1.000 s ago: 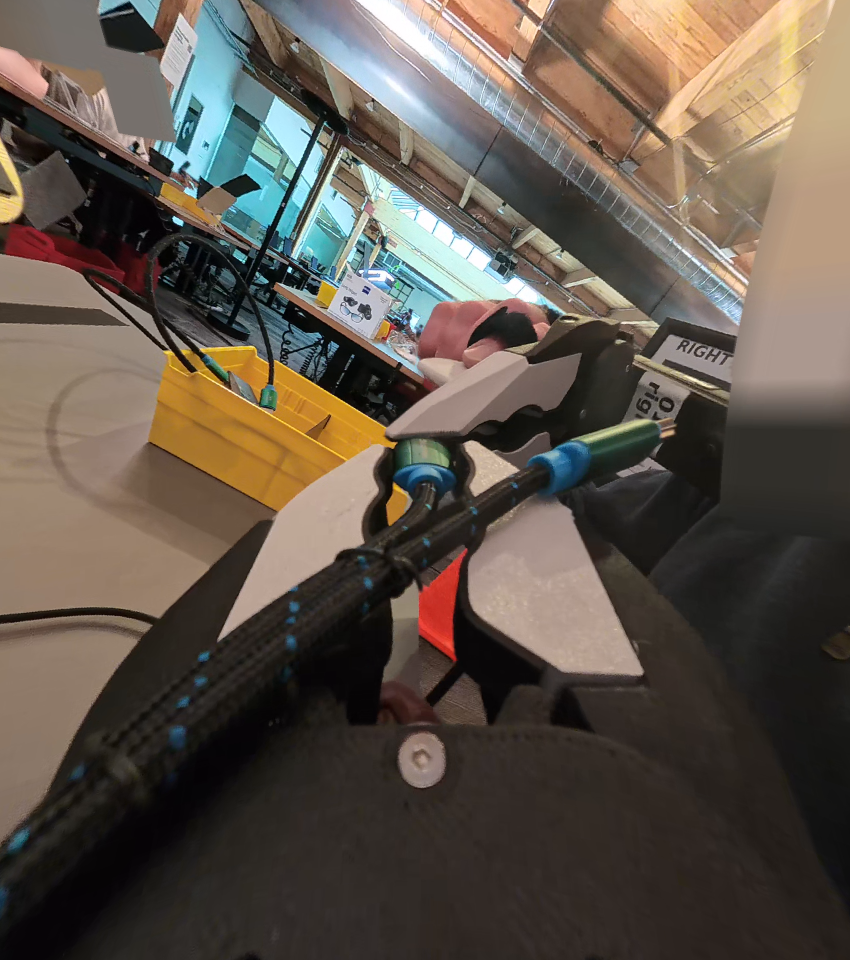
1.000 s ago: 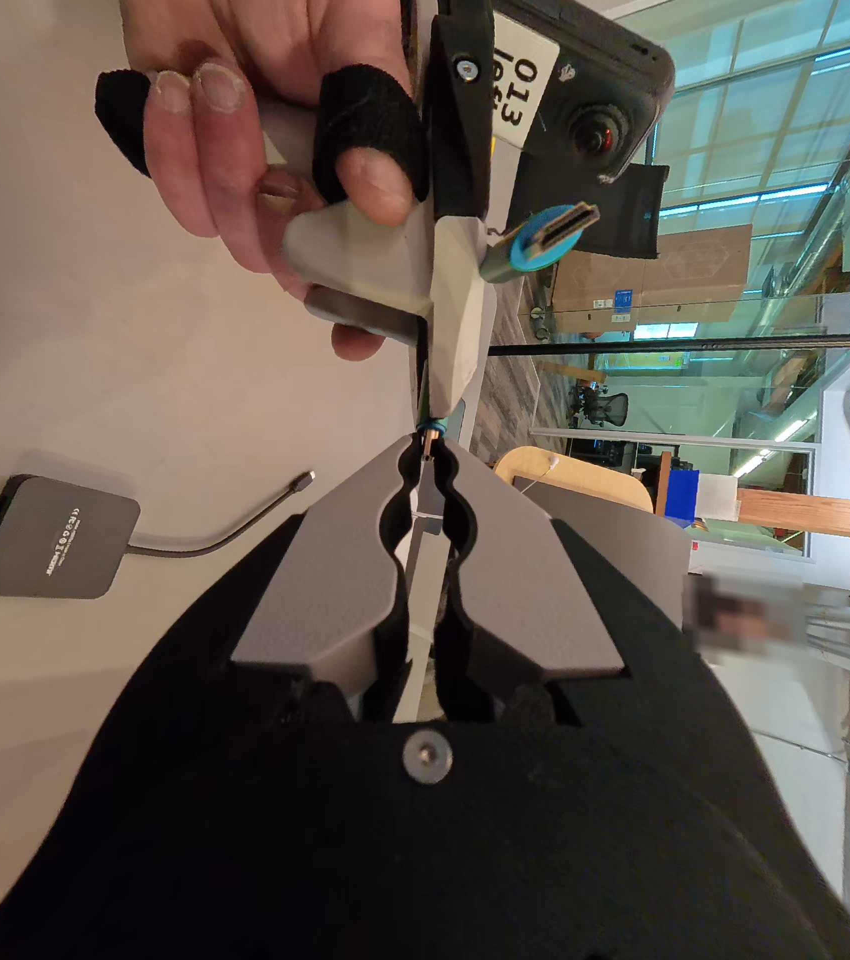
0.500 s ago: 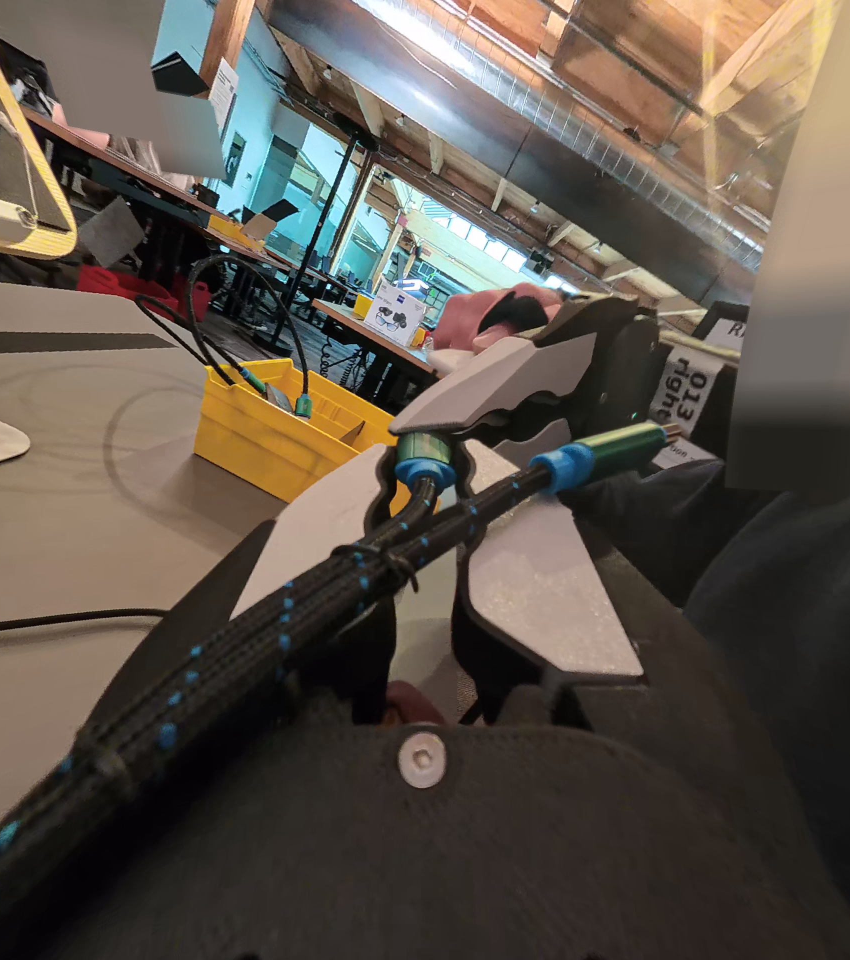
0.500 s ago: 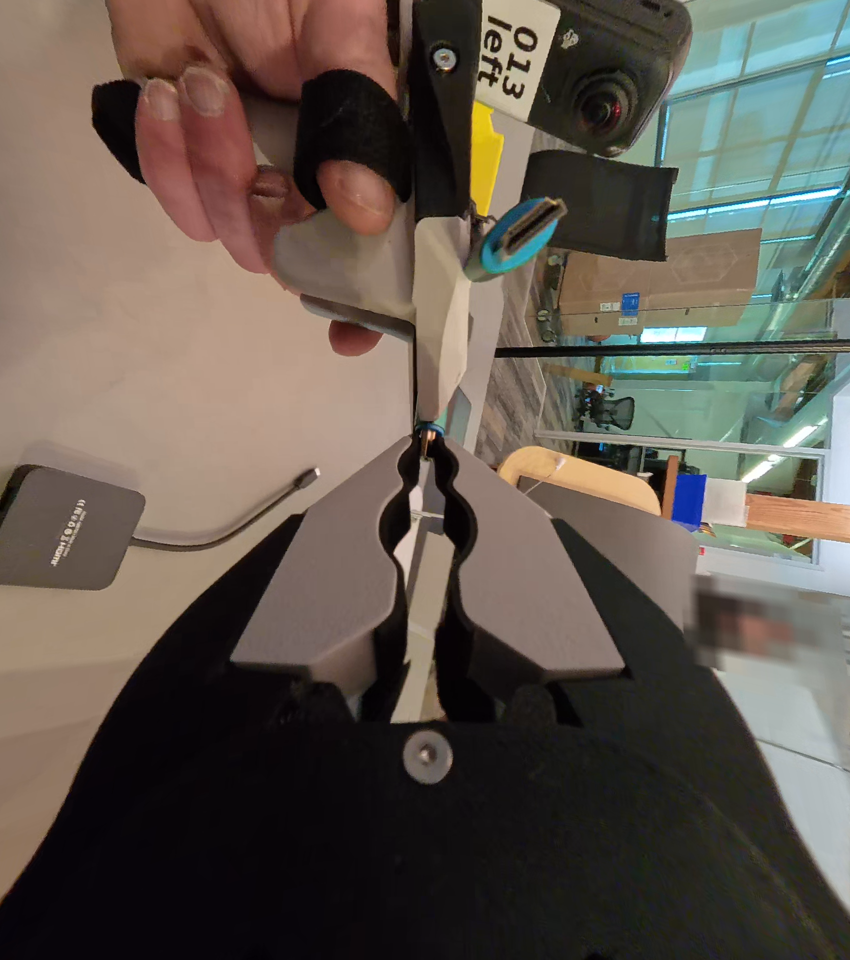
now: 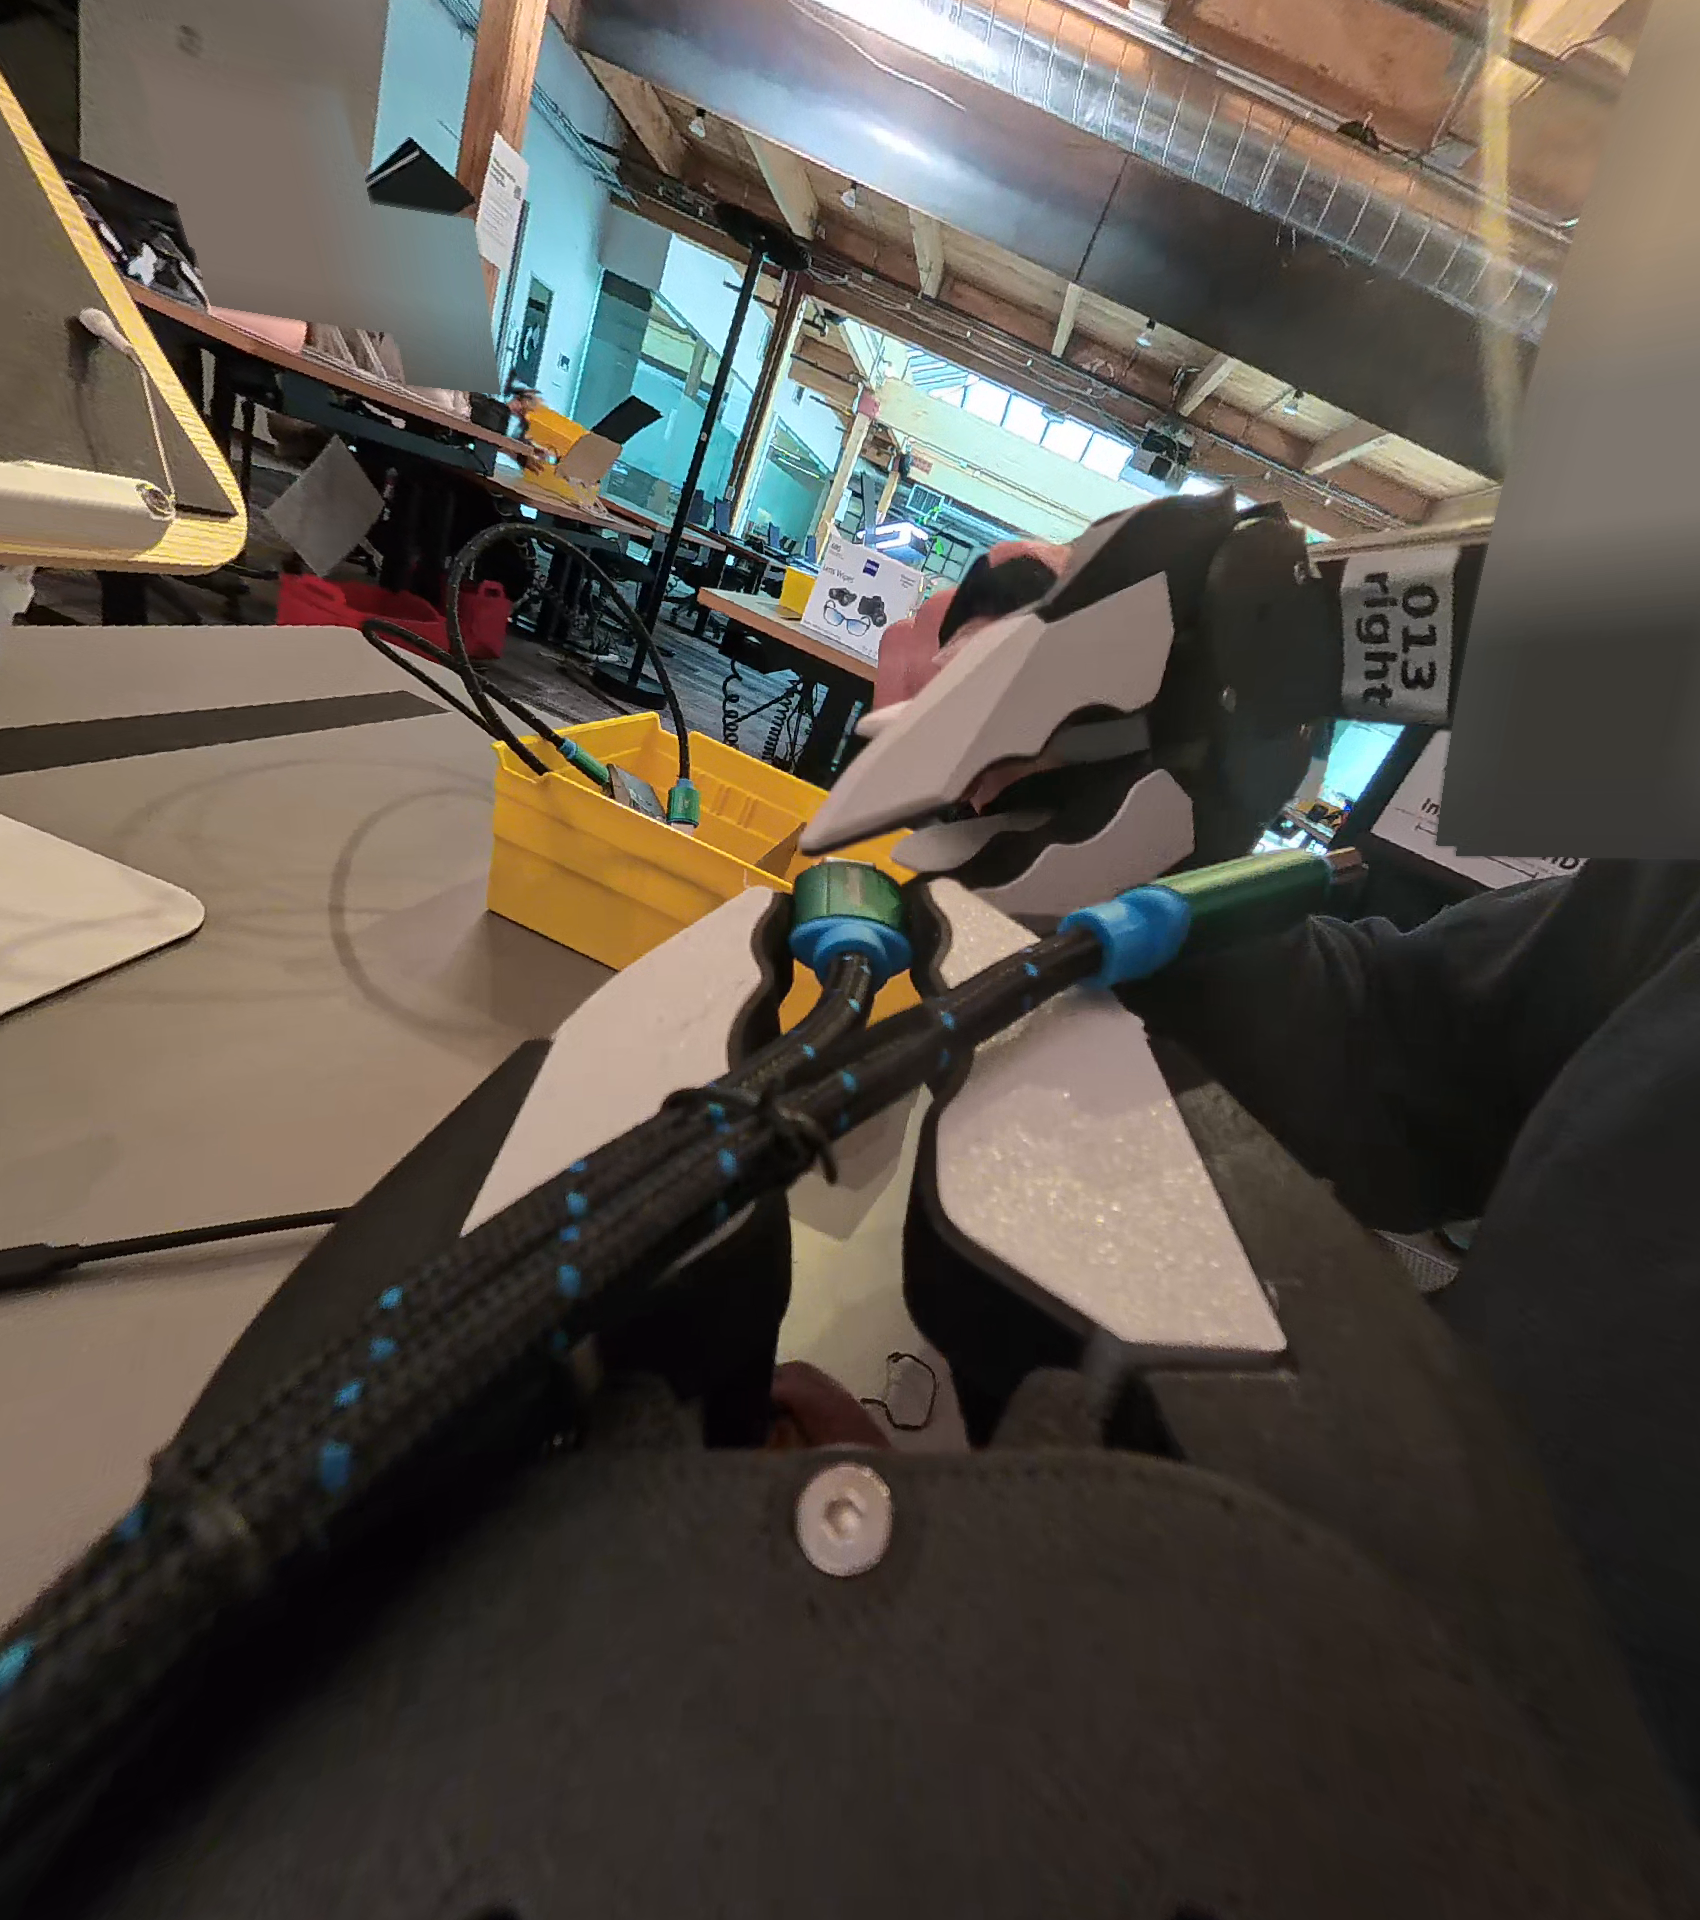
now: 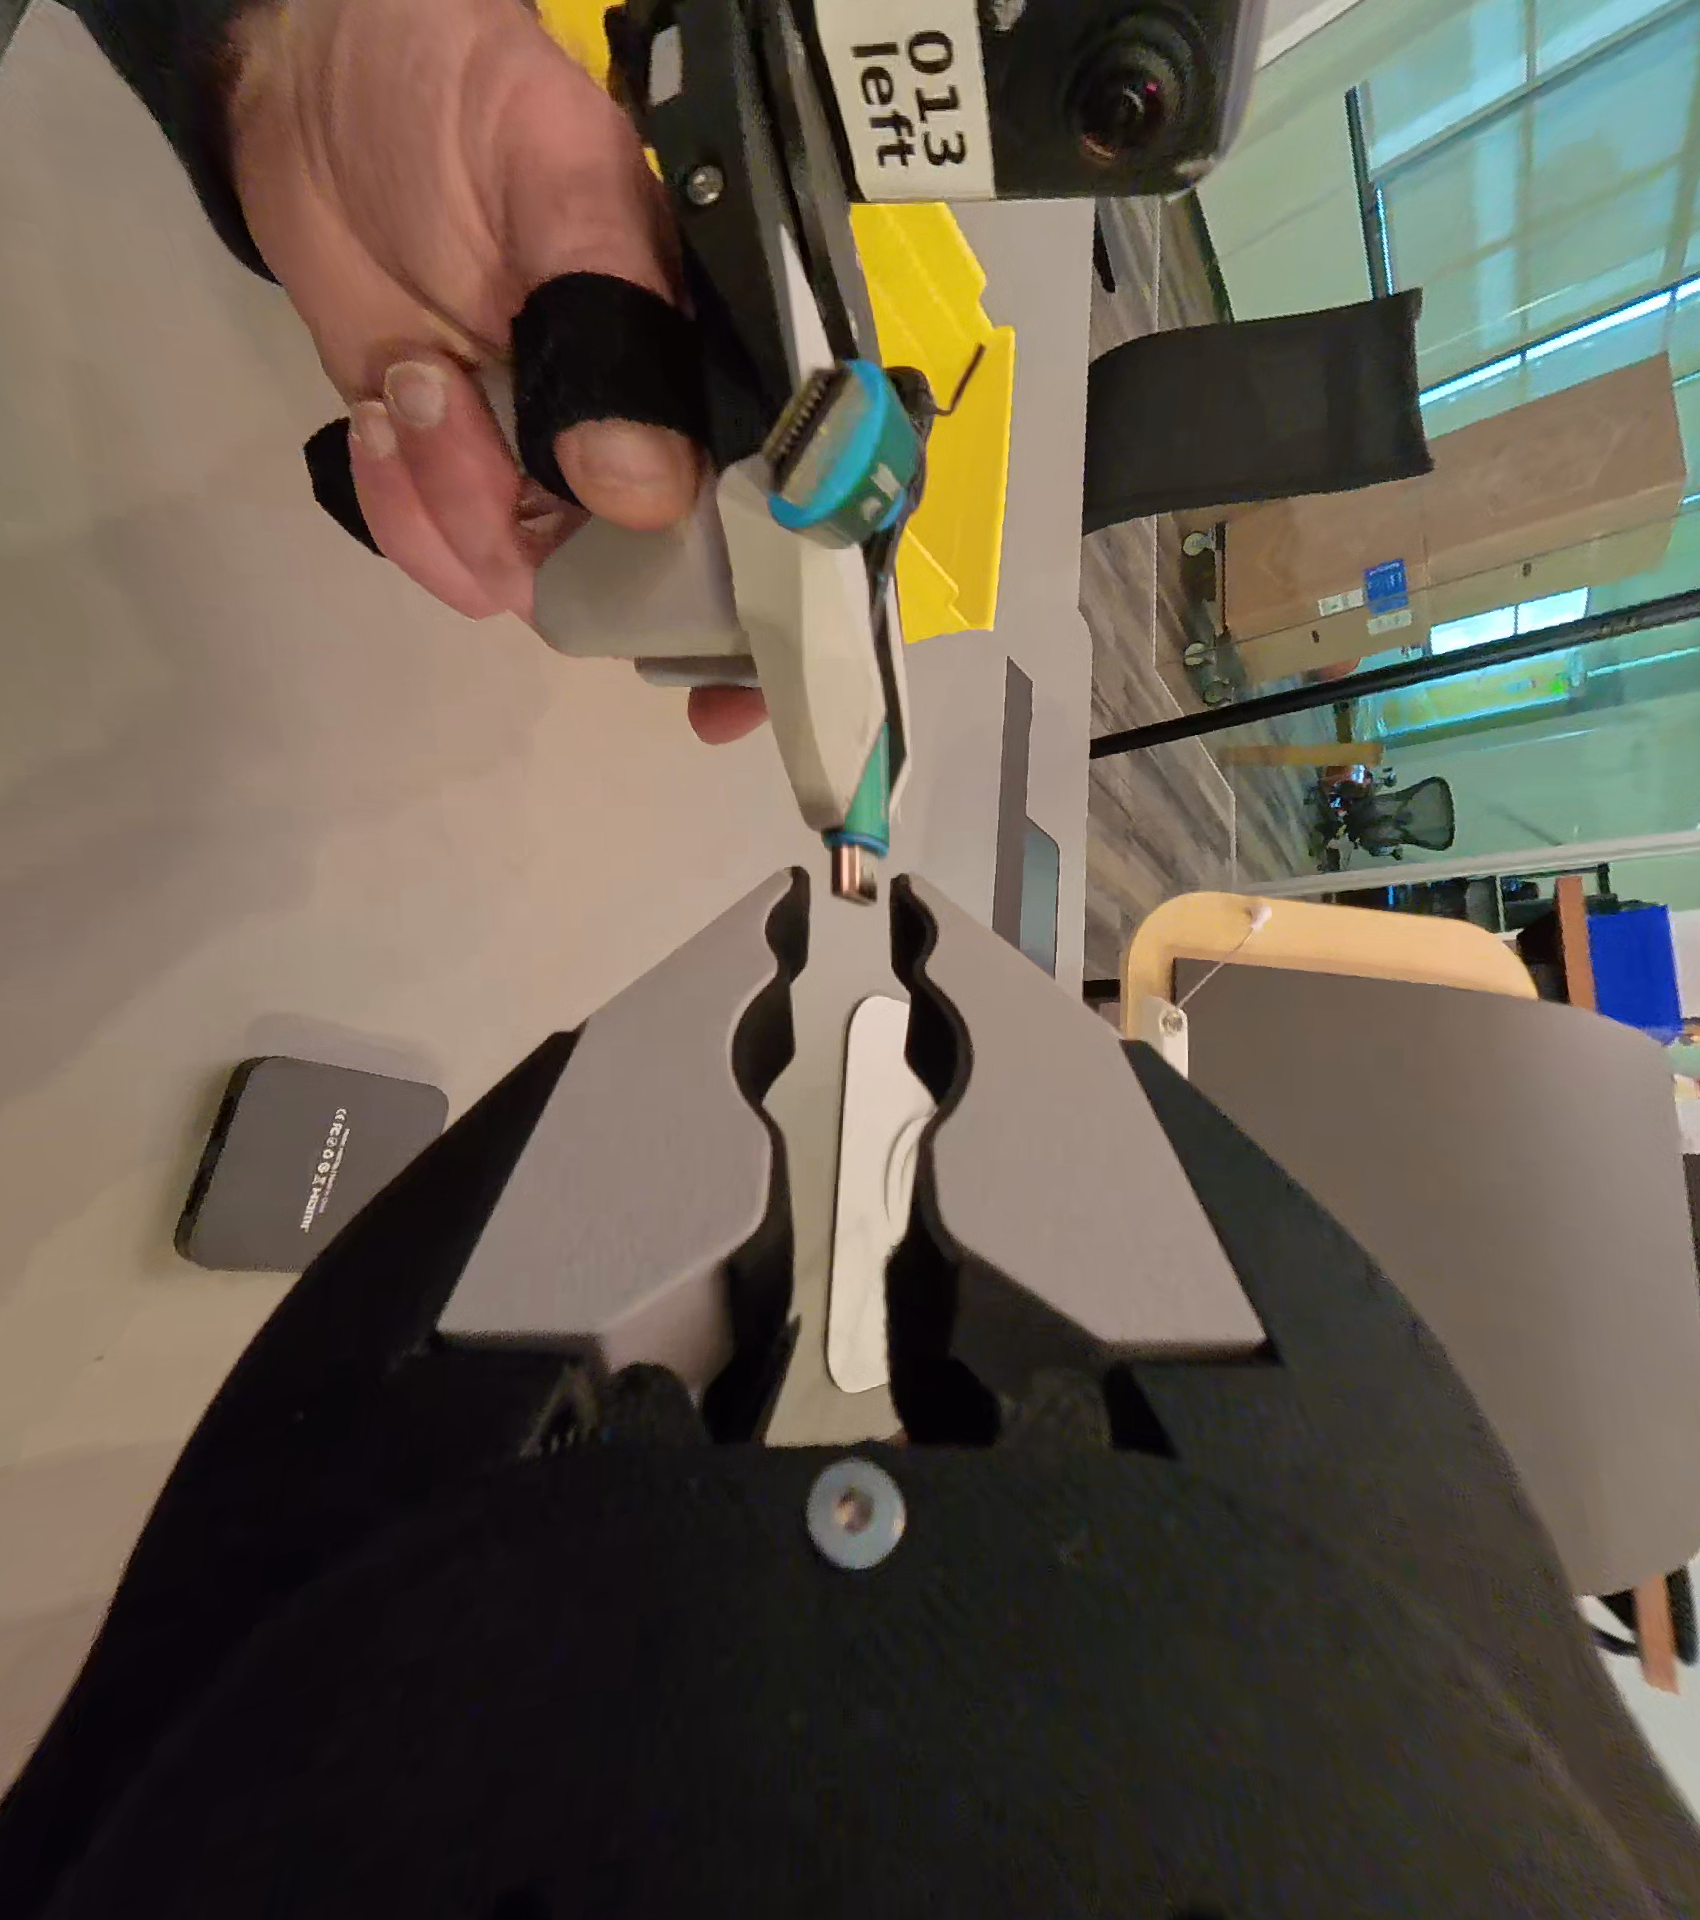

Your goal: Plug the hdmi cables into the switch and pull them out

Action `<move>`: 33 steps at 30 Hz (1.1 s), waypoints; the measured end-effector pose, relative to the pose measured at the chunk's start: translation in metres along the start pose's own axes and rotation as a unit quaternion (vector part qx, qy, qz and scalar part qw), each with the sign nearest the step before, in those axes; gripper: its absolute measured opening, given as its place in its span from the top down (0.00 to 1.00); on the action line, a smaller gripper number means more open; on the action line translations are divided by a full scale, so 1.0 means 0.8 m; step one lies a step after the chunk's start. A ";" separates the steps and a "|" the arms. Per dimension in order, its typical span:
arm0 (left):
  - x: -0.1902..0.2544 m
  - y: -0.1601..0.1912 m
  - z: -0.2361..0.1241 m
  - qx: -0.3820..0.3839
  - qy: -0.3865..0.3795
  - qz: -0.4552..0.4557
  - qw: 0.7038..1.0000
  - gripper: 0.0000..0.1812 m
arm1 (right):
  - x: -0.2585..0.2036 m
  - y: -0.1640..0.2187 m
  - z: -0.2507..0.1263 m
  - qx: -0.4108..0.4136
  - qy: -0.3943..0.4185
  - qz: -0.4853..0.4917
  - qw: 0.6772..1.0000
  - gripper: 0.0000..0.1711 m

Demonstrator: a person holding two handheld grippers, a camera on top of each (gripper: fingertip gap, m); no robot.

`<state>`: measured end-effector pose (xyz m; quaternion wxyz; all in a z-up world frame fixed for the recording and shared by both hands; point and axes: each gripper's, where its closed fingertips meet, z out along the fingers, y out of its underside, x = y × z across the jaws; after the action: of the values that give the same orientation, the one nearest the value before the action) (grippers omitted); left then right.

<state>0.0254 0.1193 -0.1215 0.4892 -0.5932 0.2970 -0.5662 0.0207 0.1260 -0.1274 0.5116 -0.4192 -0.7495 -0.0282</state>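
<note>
Two braided HDMI cables (image 5: 804, 1091), light but springy: my left hand-held gripper (image 5: 841, 925) pinches one green plug (image 5: 846, 894); my right hand-held gripper (image 6: 846, 883) gapes just before its metal tip, better gripped by the rigid shell. The switch (image 6: 316, 1164) lies on the desk (image 6: 98, 727)

right gripper (image 6: 844, 883) parted, plug tip (image 6: 854, 871) between fingers (image 6: 659, 1081)

Grey table (image 5: 202, 1039) w/ switch (image 6: 316, 1164), yellow bin (image 5: 617, 862), stand (image 5: 15, 914).
</note>
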 end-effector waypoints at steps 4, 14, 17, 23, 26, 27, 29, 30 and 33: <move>0.003 -0.001 0.000 0.003 0.002 -0.003 1.000 0.89 | 0.002 -0.002 0.002 -0.012 0.010 -0.026 1.000 0.97; 0.009 -0.008 0.002 0.021 0.005 0.001 1.000 0.89 | 0.002 -0.004 -0.004 -0.002 0.013 -0.029 0.999 0.99; 0.013 -0.011 0.003 0.023 0.010 -0.002 1.000 0.89 | 0.005 -0.006 -0.007 -0.001 0.024 -0.033 0.999 0.99; 0.016 -0.016 0.004 0.024 0.024 -0.024 0.999 0.89 | 0.012 -0.008 -0.012 -0.021 0.058 -0.073 0.995 0.99; 0.019 -0.016 0.003 0.021 0.045 -0.056 0.997 0.89 | 0.014 -0.009 -0.013 -0.033 0.072 -0.097 0.992 0.99; 0.019 -0.016 0.003 0.022 0.048 -0.065 0.997 0.89 | 0.014 -0.009 -0.013 -0.036 0.073 -0.103 0.991 0.99; 0.019 -0.016 0.003 0.028 0.051 -0.076 0.995 0.89 | 0.014 -0.009 -0.013 -0.036 0.070 -0.106 0.991 0.98; 0.018 -0.016 0.003 0.030 0.051 -0.078 0.995 0.89 | 0.014 -0.008 -0.014 -0.035 0.069 -0.106 0.991 0.99; 0.018 -0.016 0.004 0.033 0.042 -0.064 0.996 0.89 | 0.014 -0.009 -0.013 -0.027 0.064 -0.096 0.993 0.98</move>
<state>0.0281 0.1117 -0.1039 0.4584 -0.5698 0.2597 -0.6308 0.0228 0.1231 -0.1109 0.5416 -0.3566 -0.7511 -0.1241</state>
